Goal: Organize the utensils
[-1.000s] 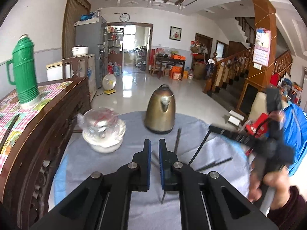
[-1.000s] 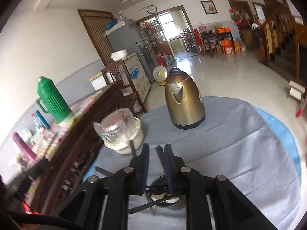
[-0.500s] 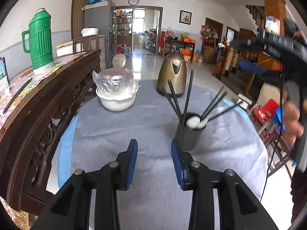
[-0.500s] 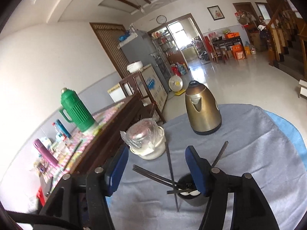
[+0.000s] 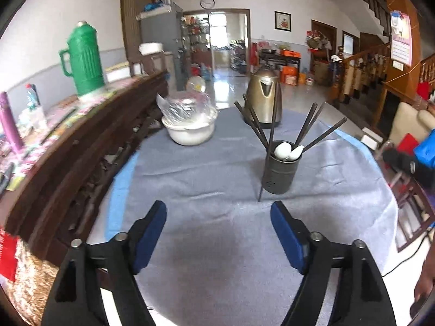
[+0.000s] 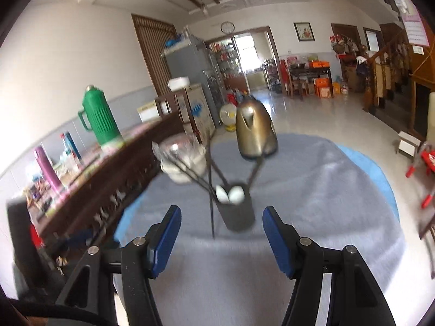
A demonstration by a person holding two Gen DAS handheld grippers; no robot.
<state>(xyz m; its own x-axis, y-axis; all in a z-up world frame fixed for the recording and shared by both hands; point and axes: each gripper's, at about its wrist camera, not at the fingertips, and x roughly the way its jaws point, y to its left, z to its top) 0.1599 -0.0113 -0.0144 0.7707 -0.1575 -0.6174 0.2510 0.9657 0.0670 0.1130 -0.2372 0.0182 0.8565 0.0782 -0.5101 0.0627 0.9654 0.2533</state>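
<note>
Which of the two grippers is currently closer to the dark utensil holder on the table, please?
Right, as far as the views show. The right gripper has the utensil holder just ahead of its open fingertips; the left gripper sits farther back from the holder.

A round table under a grey cloth carries a dark utensil holder, brass kettle and covered white bowl.

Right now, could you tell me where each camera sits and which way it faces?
Left wrist: on the left gripper, looking along its open blue fingers over the grey tablecloth at the utensil holder; a hand shows at far right.
Right wrist: on the right gripper, jaws open, facing the same utensil holder.
Both share the holder, kettle and covered bowl.
</note>
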